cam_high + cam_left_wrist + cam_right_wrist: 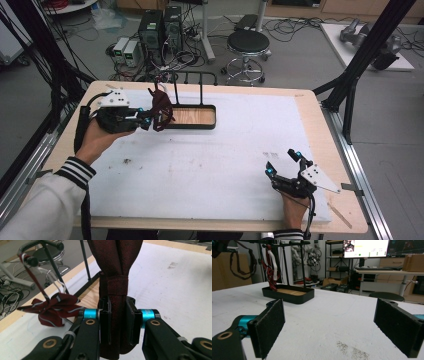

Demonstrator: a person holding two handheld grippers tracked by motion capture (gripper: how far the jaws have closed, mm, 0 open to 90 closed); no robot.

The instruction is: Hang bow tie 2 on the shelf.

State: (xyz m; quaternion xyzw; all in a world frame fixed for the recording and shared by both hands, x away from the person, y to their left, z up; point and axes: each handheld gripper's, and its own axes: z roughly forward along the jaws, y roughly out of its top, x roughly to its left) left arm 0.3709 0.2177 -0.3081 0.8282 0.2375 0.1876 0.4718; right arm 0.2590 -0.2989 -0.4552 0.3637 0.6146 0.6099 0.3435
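High view: left gripper [145, 120] pinches a dark red bow tie [161, 109] at its knot and holds it in the air just beside the black stand [192, 116], whose wooden tray sits at the far side of the white table mat [210, 160]. Left gripper view confirms the jaws pressed onto the centre band, the wings fanning upward. A striped bow tie [51, 308] already hangs from the stand's rail.

Right gripper [286, 167] rests near the mat's near right corner, jaws spread wide, holding nothing.

Risks, as judged: the grip covers only the narrow band, so the fabric may slip or twist. The strap could snag the rail or dislodge the striped bow tie. With the stand unsupported, a sideways pull may tip it.
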